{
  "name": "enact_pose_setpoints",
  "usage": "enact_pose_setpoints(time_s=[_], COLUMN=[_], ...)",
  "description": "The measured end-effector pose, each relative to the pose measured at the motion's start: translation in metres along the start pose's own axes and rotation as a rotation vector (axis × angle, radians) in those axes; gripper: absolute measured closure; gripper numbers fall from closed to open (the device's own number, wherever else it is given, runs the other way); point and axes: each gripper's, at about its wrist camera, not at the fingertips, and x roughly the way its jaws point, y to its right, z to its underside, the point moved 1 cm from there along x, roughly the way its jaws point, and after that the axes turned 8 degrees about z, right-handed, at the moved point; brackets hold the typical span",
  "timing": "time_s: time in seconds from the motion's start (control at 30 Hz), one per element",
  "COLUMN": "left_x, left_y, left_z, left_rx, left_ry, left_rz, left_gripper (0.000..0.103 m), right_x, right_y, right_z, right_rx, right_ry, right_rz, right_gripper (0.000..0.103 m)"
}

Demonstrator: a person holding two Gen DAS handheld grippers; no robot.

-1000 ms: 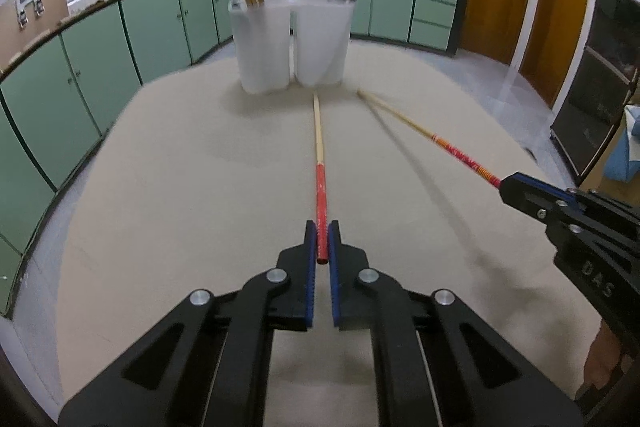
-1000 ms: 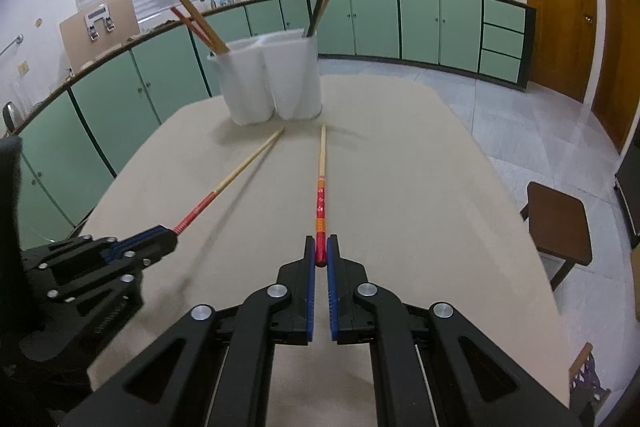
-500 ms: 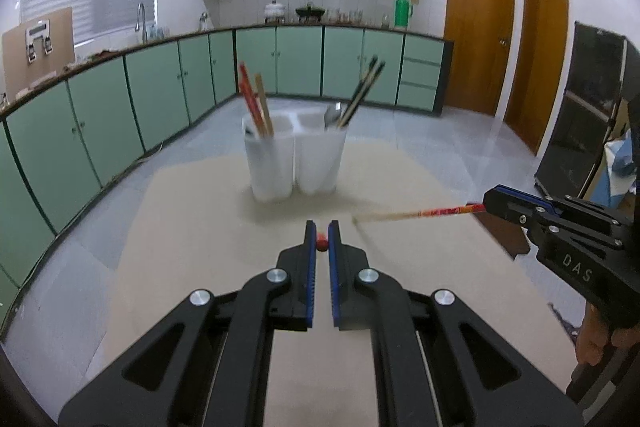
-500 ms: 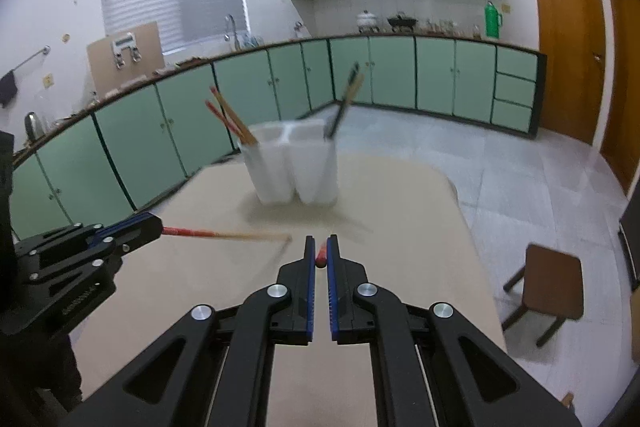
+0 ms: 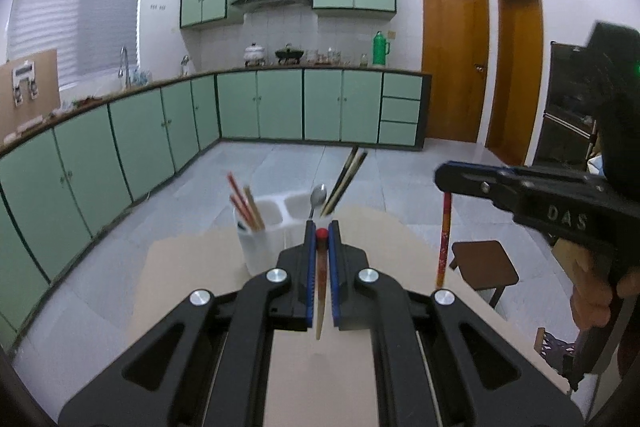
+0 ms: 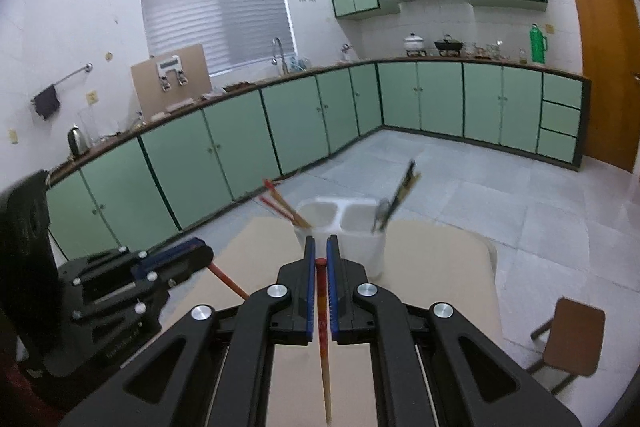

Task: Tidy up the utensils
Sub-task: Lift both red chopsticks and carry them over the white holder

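- Above the table (image 5: 192, 259), both chopsticks are now carried in the air; one second ago they were lying flat on it, with their tips toward the holder (image 5: 276, 227).
- Each chopstick has been swung from lying to hanging: the left chopstick (image 5: 320, 291) is pinched at its red end by the left gripper (image 5: 321, 235), and the right chopstick (image 6: 323, 331) in the same way by the right gripper (image 6: 321, 251). The jaws of both are pressed on the sticks.
- By this the pick-up seems finished; what is probably left is to lower the sticks, pale tip first, into the left compartment, where similar red chopsticks (image 5: 244, 205) are standing.
- In the left view, the right chopstick is seen from the side, hanging almost vertical, and a spoon (image 5: 318, 197) is clear in the right compartment.
- In the right view, the spoon is blurred, and only a short red part of the left chopstick is shown under its gripper.
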Motion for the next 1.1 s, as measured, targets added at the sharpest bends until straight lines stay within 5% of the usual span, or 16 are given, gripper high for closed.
enact_pose_setpoints(time_s=[0.57, 1.1], left_x=[0.023, 0.101], left_y=[-0.016, -0.059], left_z=[-0.107, -0.115], left_rx=[0.064, 0.028], left_ry=[0.183, 0.111], left_rz=[-0.043, -0.085], left_gripper=[0.098, 0.098], right_x=[0.019, 0.110], right_y=[-0.006, 0.010], right_z=[-0.116, -0.146], right_rx=[-0.031, 0.007], right_ry=[0.206, 0.176], right_rz=[0.030, 0.088], right_gripper=[0.098, 0.098])
